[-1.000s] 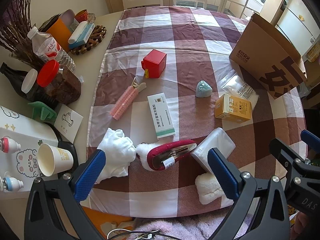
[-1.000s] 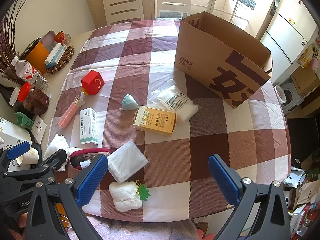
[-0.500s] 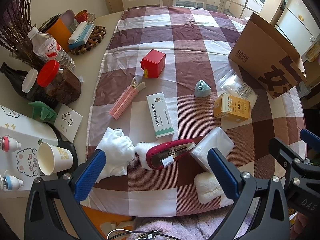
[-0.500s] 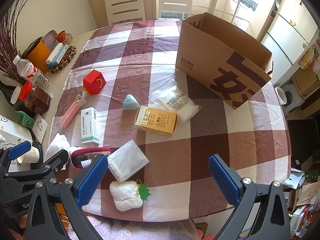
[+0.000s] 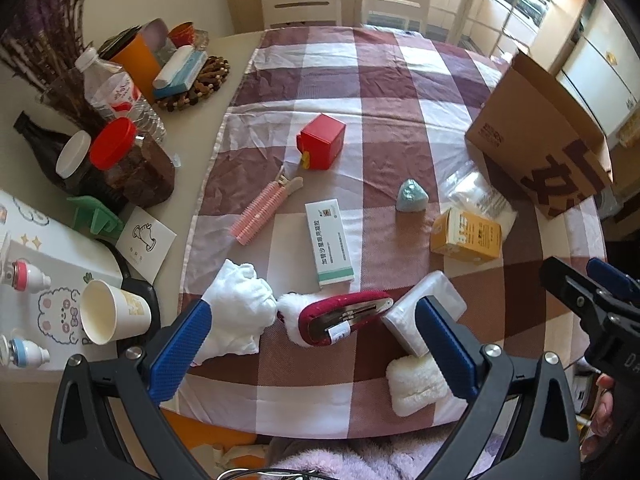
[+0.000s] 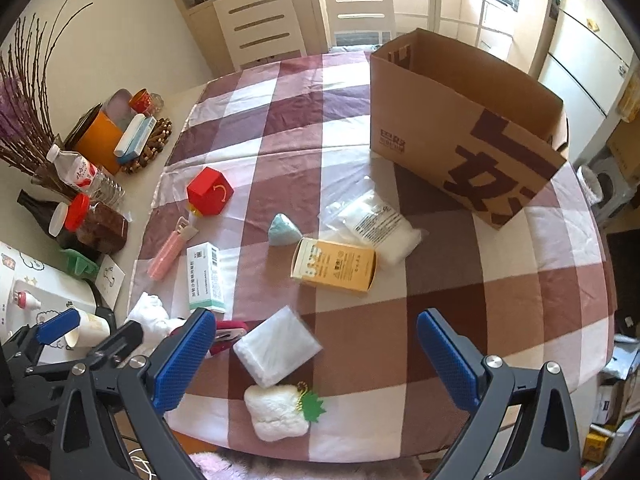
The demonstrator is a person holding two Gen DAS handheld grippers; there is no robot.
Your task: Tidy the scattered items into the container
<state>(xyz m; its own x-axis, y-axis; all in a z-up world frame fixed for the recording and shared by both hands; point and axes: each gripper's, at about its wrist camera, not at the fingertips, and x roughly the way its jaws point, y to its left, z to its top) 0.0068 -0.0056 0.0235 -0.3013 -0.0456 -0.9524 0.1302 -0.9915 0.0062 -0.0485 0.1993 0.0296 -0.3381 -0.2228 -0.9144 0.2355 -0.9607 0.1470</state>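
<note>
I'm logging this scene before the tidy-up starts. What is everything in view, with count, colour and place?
Cardboard box: 1, brown, open, far right of the checked cloth.
Red cube-shaped box: 1, far left of cloth.
Pink hair roller: 1, near the red box.
White-and-green carton: 1, centre.
Pale teal lump: 1, centre.
Orange carton: 1, right of centre.
Clear bag of white material: 1, beside the cardboard box.
White cloth: 1, near left edge.
Red hair clip: 1, near edge.
Clear flat packet: 1, near edge.
White fluffy pad: 1, nearest edge.
Paper cup: 1, white, off the cloth, left.
Left gripper: blue fingers, open.
Right gripper: blue fingers, open.
</note>
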